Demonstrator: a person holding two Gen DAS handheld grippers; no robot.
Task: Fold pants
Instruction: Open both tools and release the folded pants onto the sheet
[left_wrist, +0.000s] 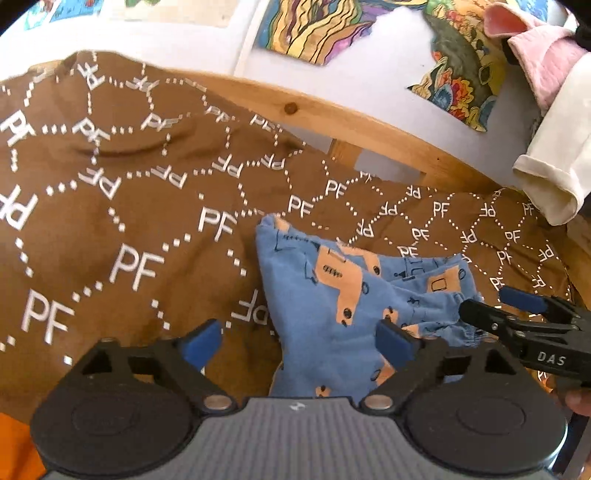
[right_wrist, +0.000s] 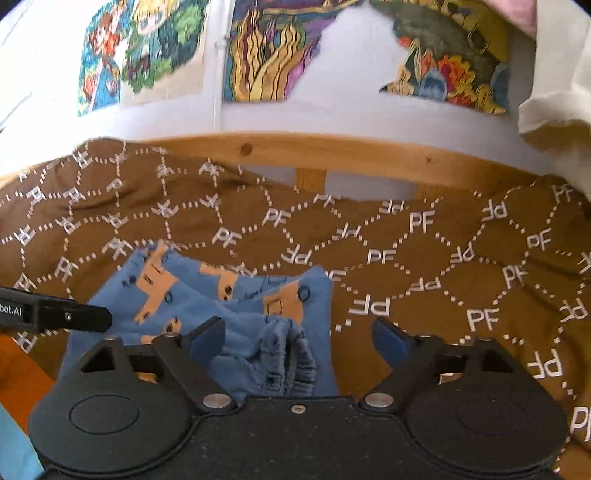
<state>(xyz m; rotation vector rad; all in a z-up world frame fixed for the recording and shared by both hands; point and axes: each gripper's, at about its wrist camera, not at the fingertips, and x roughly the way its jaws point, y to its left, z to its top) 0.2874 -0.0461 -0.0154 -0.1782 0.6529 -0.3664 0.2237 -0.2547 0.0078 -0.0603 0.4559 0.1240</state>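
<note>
Small blue pants (left_wrist: 325, 295) printed with orange vehicles lie folded in a bunch on a brown bedspread (left_wrist: 129, 221) marked with white letters. My left gripper (left_wrist: 297, 343) is open just above the pants' near left part; its blue pads touch nothing. In the right wrist view the pants (right_wrist: 184, 288) show their gathered waistband (right_wrist: 291, 362) nearest the camera. My right gripper (right_wrist: 298, 339) stands open over that waistband, pads apart from the cloth. The right gripper (left_wrist: 495, 306) also shows in the left wrist view at the pants' right end. One black finger of the left gripper (right_wrist: 74, 317) enters from the left.
A wooden bed rail (right_wrist: 332, 151) runs behind the bedspread, before a white wall with colourful pictures (right_wrist: 266, 55). A cream garment (left_wrist: 554, 147) and pink cloth (left_wrist: 543, 55) hang at the right. Something orange (right_wrist: 18, 373) lies at the near left.
</note>
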